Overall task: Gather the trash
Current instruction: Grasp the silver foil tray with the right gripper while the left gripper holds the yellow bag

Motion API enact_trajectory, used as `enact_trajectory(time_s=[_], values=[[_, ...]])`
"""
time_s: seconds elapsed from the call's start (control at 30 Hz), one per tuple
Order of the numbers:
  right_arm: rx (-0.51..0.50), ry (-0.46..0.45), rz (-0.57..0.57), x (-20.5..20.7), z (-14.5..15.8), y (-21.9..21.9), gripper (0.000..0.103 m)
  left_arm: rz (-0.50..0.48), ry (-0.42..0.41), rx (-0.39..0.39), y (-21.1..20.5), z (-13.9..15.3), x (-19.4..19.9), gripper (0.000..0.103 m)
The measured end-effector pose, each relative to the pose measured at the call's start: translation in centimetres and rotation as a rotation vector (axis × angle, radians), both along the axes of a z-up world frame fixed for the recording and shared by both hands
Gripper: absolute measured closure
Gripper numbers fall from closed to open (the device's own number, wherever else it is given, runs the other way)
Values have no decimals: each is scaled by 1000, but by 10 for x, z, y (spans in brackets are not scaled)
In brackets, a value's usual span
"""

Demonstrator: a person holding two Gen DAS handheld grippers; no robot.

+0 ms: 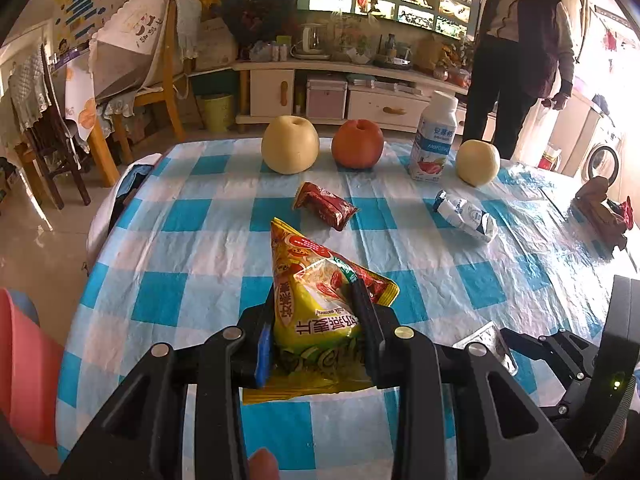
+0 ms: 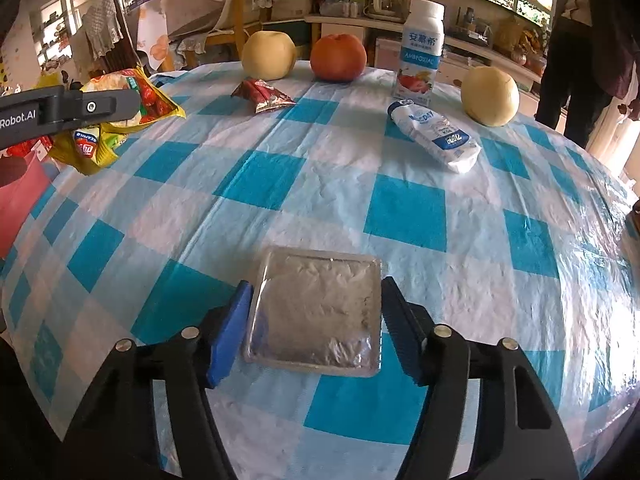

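Observation:
My left gripper is shut on a yellow snack bag and holds it over the checked table; the bag also shows in the right wrist view. My right gripper is open, its fingers either side of a flat silver foil packet lying on the cloth. It shows in the left wrist view too. A dark red wrapper and a white-and-blue crumpled pouch lie farther back.
Two yellow pears, a red apple and a white yogurt bottle stand along the far edge. A pink bin is at the left. A person stands behind the table.

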State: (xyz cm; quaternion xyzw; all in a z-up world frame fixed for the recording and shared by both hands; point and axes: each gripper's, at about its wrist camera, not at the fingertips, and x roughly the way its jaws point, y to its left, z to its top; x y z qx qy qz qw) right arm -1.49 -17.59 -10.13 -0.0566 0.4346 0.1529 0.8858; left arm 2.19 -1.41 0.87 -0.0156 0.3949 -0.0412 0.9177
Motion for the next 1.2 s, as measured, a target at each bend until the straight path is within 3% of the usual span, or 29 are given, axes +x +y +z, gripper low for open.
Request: enact_trajectory(time_s=[0.5, 1.2], values=[[5, -79, 13, -8, 22, -4, 39, 4, -18, 4, -1, 4, 0, 67], [37, -102, 20, -10, 34, -6, 39, 6, -23, 11, 1, 4, -3, 67]])
